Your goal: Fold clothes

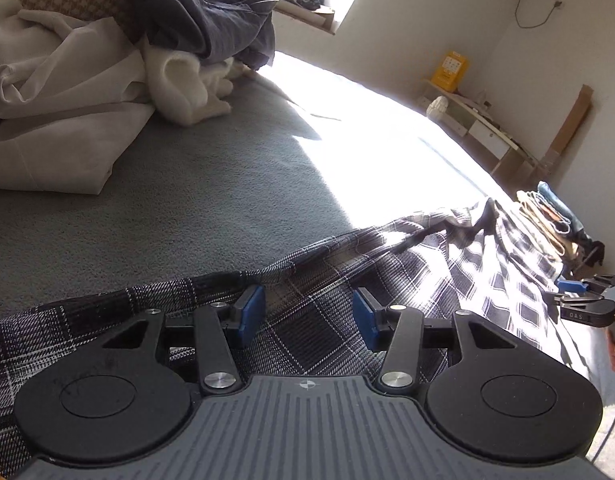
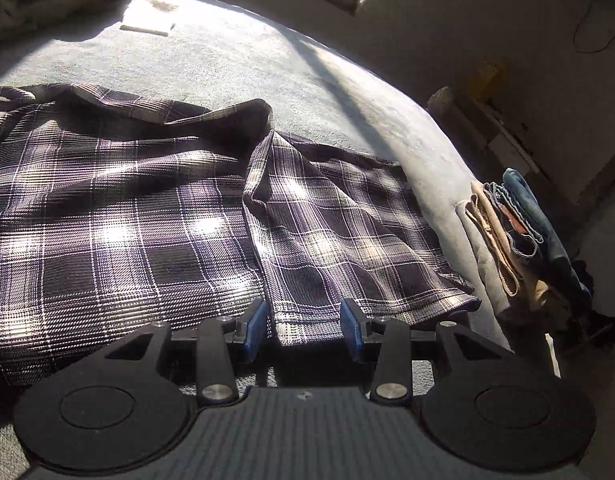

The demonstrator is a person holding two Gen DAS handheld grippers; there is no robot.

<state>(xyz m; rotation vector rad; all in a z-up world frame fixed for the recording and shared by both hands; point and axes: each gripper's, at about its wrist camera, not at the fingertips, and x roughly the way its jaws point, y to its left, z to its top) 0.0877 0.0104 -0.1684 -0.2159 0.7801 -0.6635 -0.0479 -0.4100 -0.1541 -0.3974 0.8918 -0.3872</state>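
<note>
On grey bed (image 2: 267, 60): plaid shirt (image 2: 147, 208) | left tongs (image 1: 309, 316) wide | right tongs (image 2: 303, 328) wide

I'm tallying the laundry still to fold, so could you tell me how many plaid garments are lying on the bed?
1: a dark plaid woven shirt lies spread across the grey bed cover, in front of both grippers. Others may be hidden in the far clothes heap.

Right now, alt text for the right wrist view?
A dark plaid shirt lies spread and rumpled on a grey bed cover, its near hem between the open blue pads of the right tool. A stack of folded clothes sits at the right.
</note>
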